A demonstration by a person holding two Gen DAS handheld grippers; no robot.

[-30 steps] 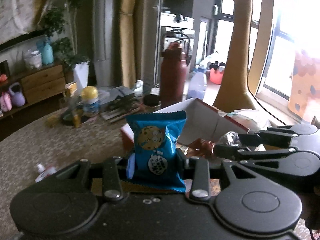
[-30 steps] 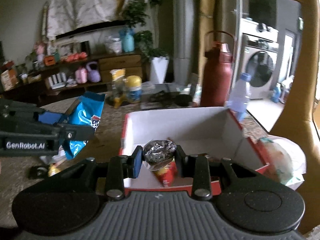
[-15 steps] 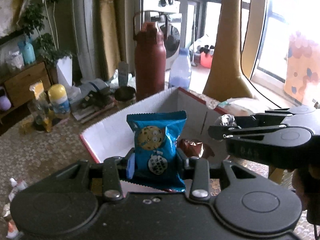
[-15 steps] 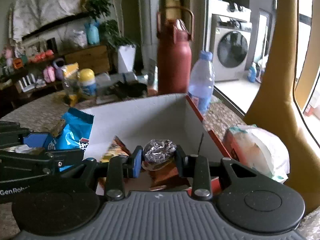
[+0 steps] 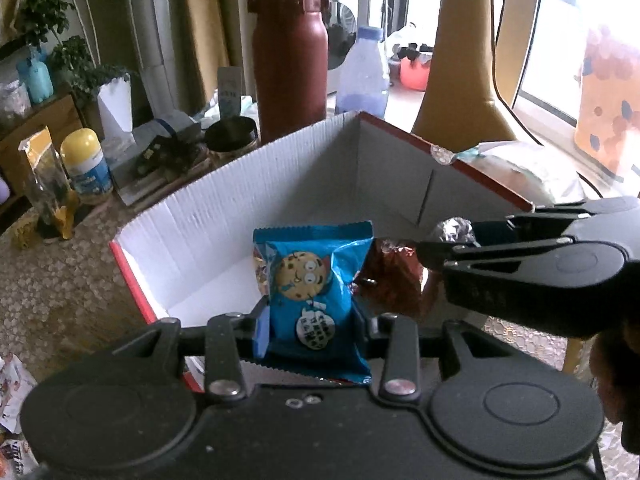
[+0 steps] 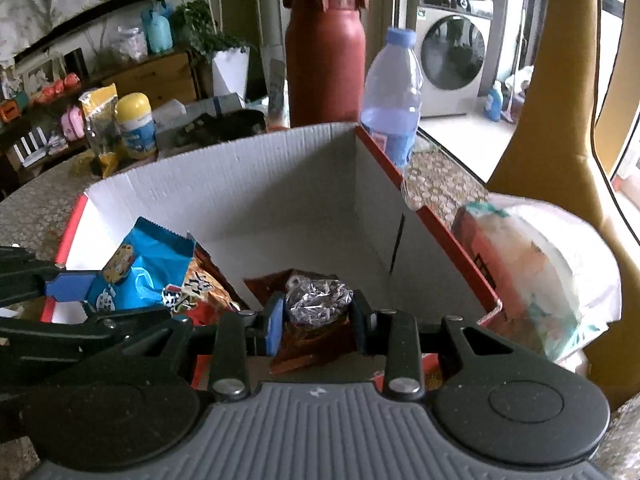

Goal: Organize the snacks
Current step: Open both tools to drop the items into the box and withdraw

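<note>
Clamped upright between the pads of the left gripper [image 5: 311, 322], a blue cookie packet [image 5: 310, 292] is held at the centre of the left wrist frame, over the open white-lined cardboard box [image 5: 224, 200], presumably so it can be dropped inside. A foil-wrapped snack [image 6: 318, 300] is pinched in the right gripper [image 6: 318, 314] low in the right wrist frame, likewise above the box interior. Other snack packets [image 6: 204, 284] are seen lying at the box's near left. A red flask [image 6: 324, 48] and a water bottle [image 6: 394, 92] are stood behind the box, upper centre.
</note>
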